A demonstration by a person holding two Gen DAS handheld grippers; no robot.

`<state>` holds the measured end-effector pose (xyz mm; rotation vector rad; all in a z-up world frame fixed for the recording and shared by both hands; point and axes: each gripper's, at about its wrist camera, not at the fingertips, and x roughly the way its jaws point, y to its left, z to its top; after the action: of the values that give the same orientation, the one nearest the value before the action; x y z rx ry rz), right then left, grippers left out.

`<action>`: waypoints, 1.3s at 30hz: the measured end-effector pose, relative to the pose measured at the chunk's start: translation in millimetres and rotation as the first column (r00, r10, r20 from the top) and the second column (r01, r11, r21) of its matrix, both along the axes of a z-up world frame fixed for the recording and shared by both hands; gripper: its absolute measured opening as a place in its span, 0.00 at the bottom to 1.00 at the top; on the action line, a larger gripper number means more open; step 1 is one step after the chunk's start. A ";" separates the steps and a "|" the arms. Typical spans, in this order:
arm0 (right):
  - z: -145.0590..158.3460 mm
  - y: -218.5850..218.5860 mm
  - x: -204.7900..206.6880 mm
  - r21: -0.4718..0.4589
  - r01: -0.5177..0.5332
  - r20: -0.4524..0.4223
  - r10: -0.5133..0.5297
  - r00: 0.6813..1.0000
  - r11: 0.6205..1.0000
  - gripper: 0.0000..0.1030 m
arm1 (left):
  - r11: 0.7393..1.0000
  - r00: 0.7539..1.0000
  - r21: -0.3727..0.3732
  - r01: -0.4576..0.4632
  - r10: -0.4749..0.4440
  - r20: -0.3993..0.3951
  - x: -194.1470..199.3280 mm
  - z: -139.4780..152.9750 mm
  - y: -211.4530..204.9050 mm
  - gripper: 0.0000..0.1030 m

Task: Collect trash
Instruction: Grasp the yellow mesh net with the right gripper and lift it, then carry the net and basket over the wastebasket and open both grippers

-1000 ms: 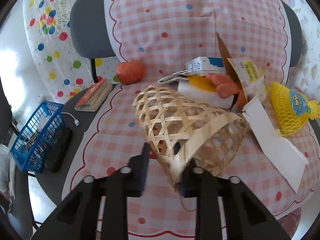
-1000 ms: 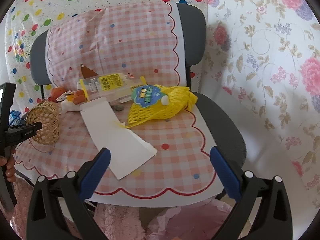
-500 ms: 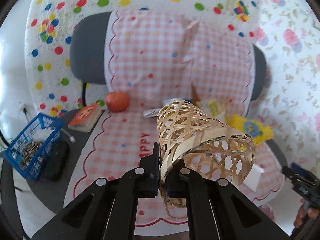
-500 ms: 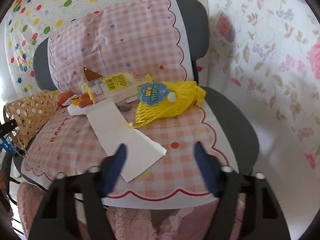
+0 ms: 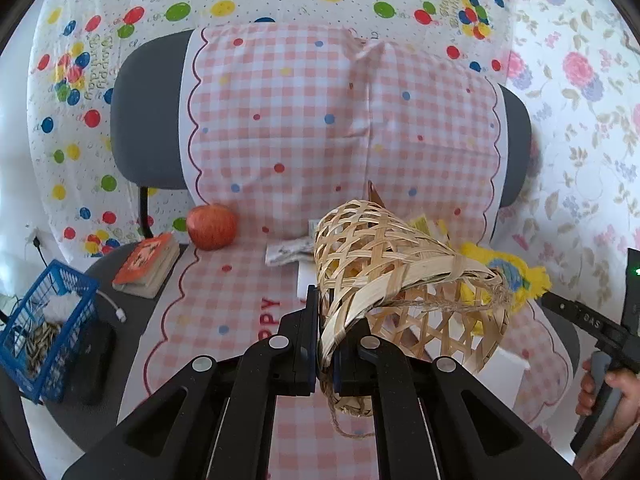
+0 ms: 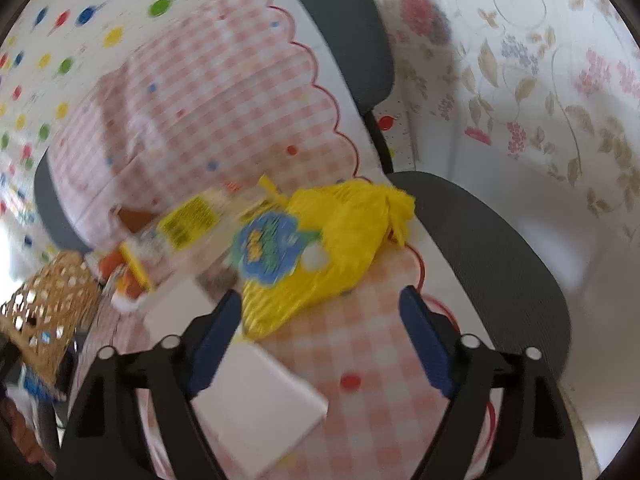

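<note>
Your left claw [image 5: 327,350] pinches the woven basket [image 5: 400,280] rim. Your right claw [image 6: 320,312], jaws just reopened and empty, faces the yellow net bag [image 6: 340,256] directly ahead; next, close on it and drop it into the basket.

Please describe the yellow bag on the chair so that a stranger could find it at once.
On the checked cloth over the chair seat, look at the right side. The yellow net bag lies there, beside a white card. Only it carries a blue label.

Colours and patterns on the chair

Pink-and-white gingham cloth [image 5: 304,128] with coloured dots; pale woven basket [image 5: 384,276]; yellow net bag [image 6: 336,248], blue label; red apple [image 5: 211,227] left; blue crate [image 5: 44,328] lower left.
</note>
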<state>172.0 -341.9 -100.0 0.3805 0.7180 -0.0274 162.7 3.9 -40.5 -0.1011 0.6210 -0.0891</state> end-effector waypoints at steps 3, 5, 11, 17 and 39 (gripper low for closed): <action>-8.5 -18.2 23.8 0.087 0.049 -0.026 -0.047 0.999 0.995 0.83 | 1.000 1.000 -0.005 0.003 -0.003 0.005 10.8 0.8 -1.5 0.05; -18.9 -32.5 38.7 0.181 0.081 -0.053 -0.073 0.996 0.980 0.83 | 1.000 1.000 -0.003 0.005 -0.005 0.003 17.2 -0.7 -4.1 0.06; -43.6 -56.1 66.7 0.427 0.105 -0.048 -0.093 0.995 0.898 0.62 | 1.000 1.000 0.013 0.021 -0.021 -0.010 31.0 -7.2 -10.3 0.06; -27.7 -42.4 67.7 0.394 0.067 -0.005 -0.071 0.997 0.917 0.24 | 1.000 0.999 0.009 0.017 -0.016 -0.027 29.5 -12.2 -9.2 0.06; 76.8 16.3 -175.1 -0.391 0.063 0.120 -0.017 0.993 0.918 0.22 | 0.947 0.946 -0.011 0.322 -0.322 0.044 -111.8 -14.6 -100.0 0.06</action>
<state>-3.1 -325.6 -23.2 0.0077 0.5738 -0.1860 50.9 -96.1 -55.2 -0.0139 0.5912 -0.4129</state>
